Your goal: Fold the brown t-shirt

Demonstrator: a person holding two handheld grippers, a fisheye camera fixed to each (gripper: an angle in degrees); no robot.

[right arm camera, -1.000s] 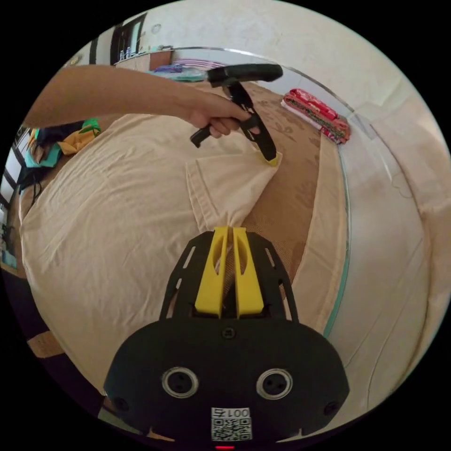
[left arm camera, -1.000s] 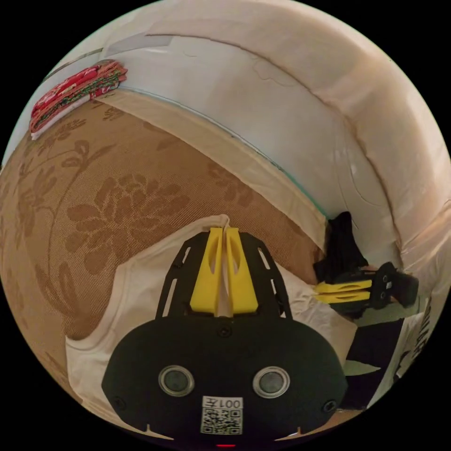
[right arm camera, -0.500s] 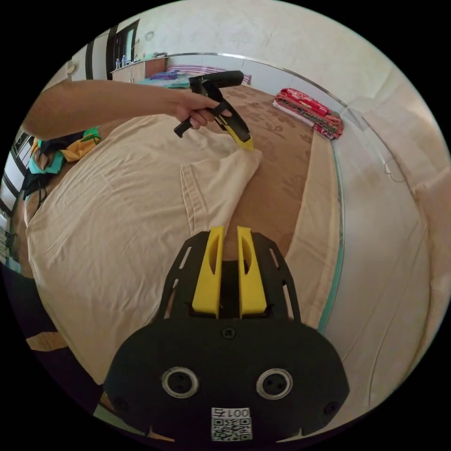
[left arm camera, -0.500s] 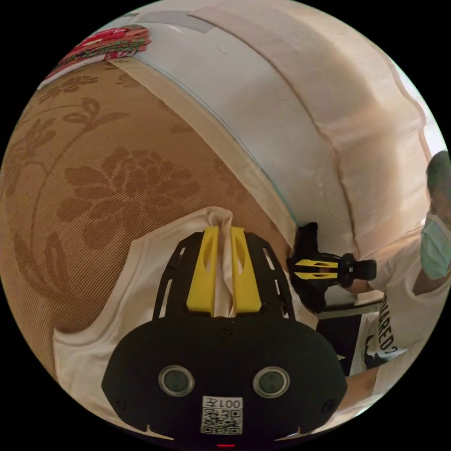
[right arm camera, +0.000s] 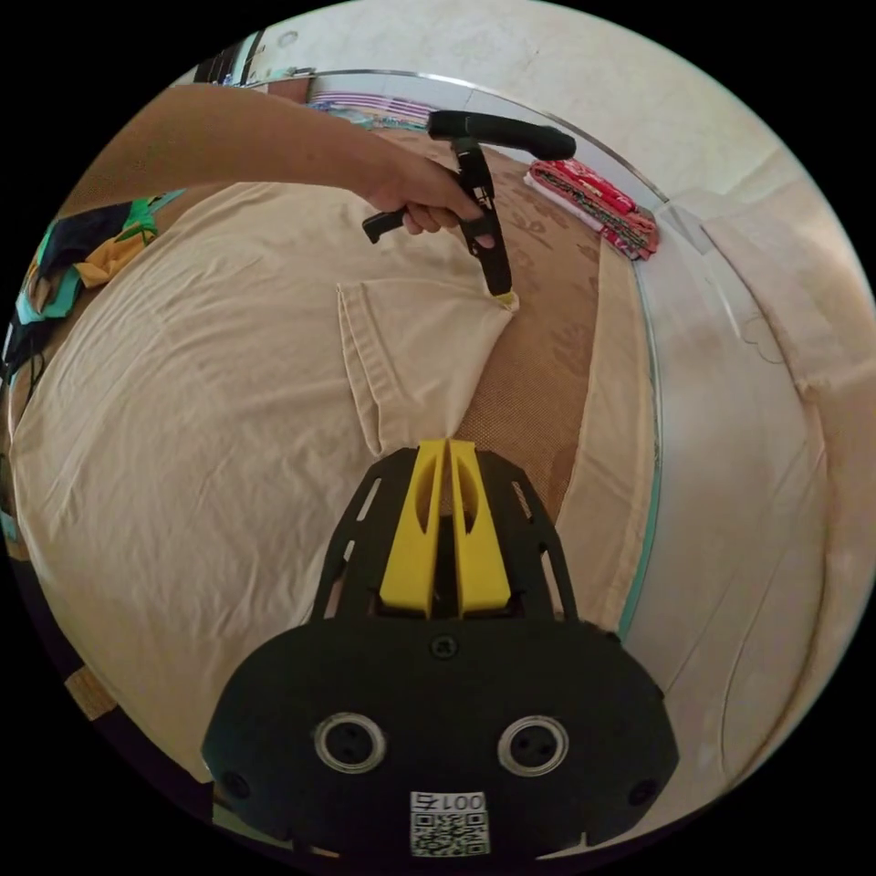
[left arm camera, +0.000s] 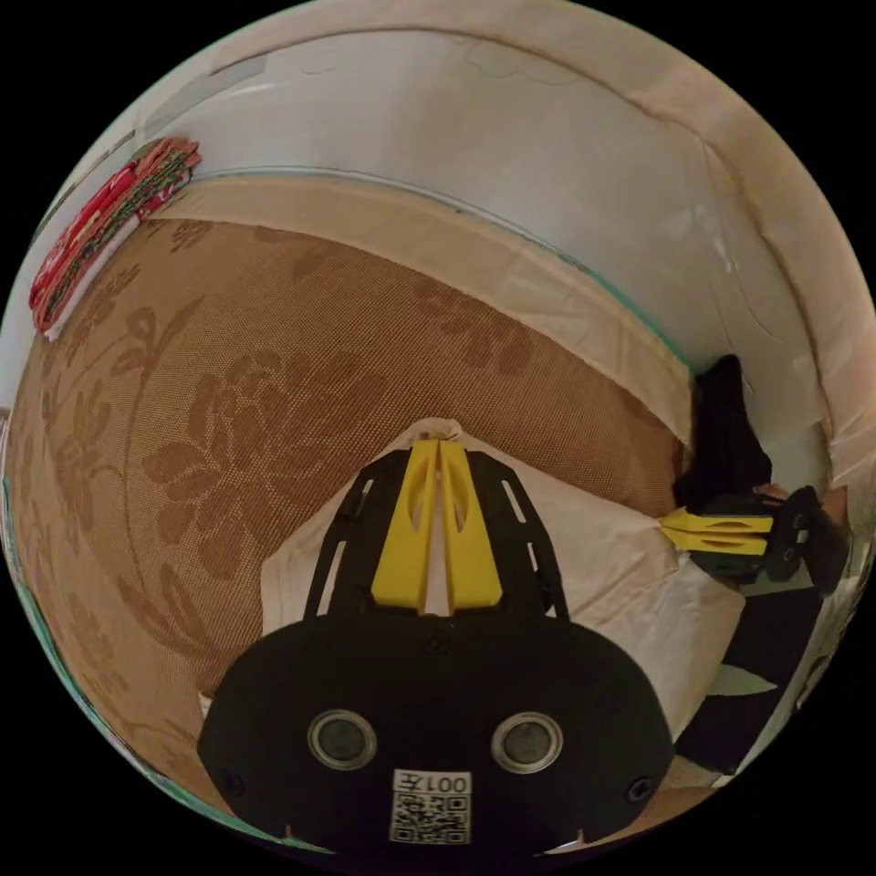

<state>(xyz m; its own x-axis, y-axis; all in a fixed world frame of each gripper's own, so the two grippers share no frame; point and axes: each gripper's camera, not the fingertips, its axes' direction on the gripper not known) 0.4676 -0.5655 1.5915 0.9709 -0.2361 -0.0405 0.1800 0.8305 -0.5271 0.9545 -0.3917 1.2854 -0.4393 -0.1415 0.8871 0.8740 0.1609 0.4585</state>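
Note:
The light brown t-shirt (right arm camera: pixel 228 411) lies spread flat on the bed, one sleeve (right arm camera: pixel 420 347) stretched between my two grippers. In the right gripper view, my right gripper (right arm camera: pixel 447 444) is shut on the sleeve's near end, where the cloth narrows into the jaw tips. A hand holds my left gripper (right arm camera: pixel 503 297) shut on the sleeve's far corner, low over the mat. In the left gripper view, my left gripper (left arm camera: pixel 440 444) pinches a strip of the t-shirt (left arm camera: pixel 593 557) between its jaws. The right gripper (left arm camera: pixel 671 531) meets the cloth's edge at the right.
A brown floral mat (left arm camera: pixel 228 365) covers the bed beyond the sleeve. Folded red patterned cloth (right arm camera: pixel 598 205) lies at the far end by the pale padded headboard (left arm camera: pixel 547 182). A heap of coloured clothes (right arm camera: pixel 82 255) sits at the left. A forearm (right arm camera: pixel 255 155) reaches over the shirt.
The right gripper held the sleeve a second ago, stood open half a second ago, and is shut on it again. The left gripper kept its hold and came down nearer the mat.

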